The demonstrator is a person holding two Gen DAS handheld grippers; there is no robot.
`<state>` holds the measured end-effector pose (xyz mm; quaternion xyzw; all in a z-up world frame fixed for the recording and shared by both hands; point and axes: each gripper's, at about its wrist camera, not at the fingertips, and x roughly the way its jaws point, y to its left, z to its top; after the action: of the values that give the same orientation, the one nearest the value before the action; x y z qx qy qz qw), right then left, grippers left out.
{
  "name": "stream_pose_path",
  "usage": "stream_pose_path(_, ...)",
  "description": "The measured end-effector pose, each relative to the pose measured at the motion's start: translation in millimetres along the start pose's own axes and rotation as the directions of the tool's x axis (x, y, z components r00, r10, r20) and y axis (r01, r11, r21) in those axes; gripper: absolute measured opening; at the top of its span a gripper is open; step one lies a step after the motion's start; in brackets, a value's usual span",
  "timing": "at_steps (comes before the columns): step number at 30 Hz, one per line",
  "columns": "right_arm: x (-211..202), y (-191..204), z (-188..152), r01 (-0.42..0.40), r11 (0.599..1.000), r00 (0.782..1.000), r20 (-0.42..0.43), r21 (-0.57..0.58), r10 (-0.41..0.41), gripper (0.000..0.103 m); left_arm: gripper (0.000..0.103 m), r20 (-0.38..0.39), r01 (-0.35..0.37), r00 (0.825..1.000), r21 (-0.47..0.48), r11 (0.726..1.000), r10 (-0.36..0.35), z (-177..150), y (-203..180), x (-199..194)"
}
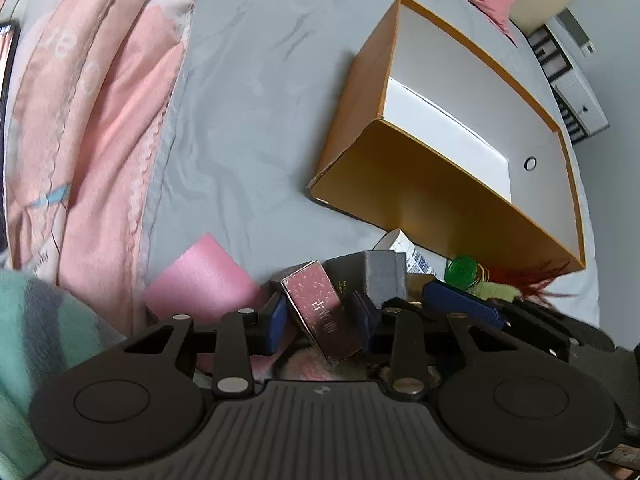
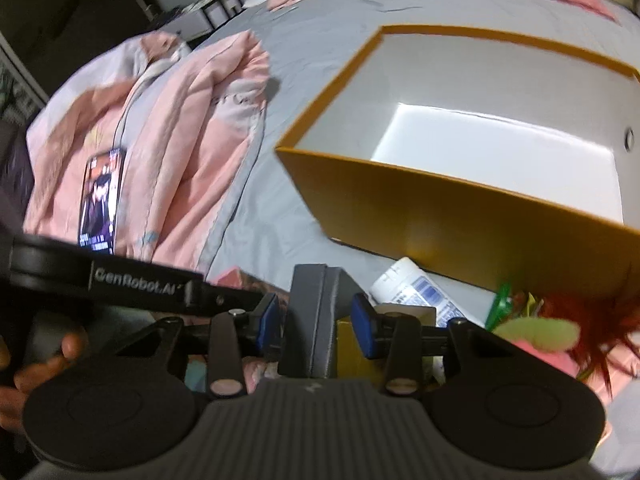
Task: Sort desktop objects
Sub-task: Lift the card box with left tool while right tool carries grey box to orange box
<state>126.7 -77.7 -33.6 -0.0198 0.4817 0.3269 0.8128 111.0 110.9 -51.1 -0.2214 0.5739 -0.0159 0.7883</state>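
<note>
Left wrist view shows us our left gripper (image 1: 320,316) clamping a pink glittery box (image 1: 322,312), its long axis tilted up-left between the pads. Right wrist view shows our right gripper (image 2: 316,322) grasping a grey box (image 2: 316,320) upright; only there a phone (image 2: 102,202) appears. Both hover before the orange box (image 1: 420,200).

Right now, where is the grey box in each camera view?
Left wrist: grey box sits low centre, just right of the pink case.
Right wrist: grey box low centre, between the claw's blue pads.
Shared landmark: orange bin behind it.
</note>
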Motion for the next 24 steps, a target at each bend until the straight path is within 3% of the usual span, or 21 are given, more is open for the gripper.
stream_pose_path(4,14.3,14.7,1.8,0.063,0.996,0.998,-0.022,-0.068,-0.065,0.043,0.04,-0.013,-0.006,1.0,0.033,0.999,0.006,1.7,0.8,-2.6)
stream_pose_path(11,37.8,34.7,-4.7,0.179,0.957,0.981,-0.033,-0.229,-0.192,0.044,0.04,-0.028,-0.014,1.0,-0.04,0.999,0.013,2.7,14.3,5.6)
stream_pose_path(16,31.8,24.7,-4.0,0.163,0.966,0.985,-0.023,-0.201,-0.171,0.04,0.04,-0.024,-0.019,1.0,-0.004,1.0,0.019,-0.7,7.8,10.9)
stream_pose_path(19,21.9,17.9,-3.6,0.134,0.976,0.991,-0.004,-0.173,-0.137,0.039,0.03,-0.002,-0.007,1.0,-0.007,1.0,0.007,-1.6,7.9,6.6)
stream_pose_path(24,-3.5,9.2,2.6,0.047,0.995,0.998,0.037,-0.087,-0.044,0.037,0.025,0.079,-0.009,0.997,0.031,0.999,0.007,-3.1,-2.1,-13.2)
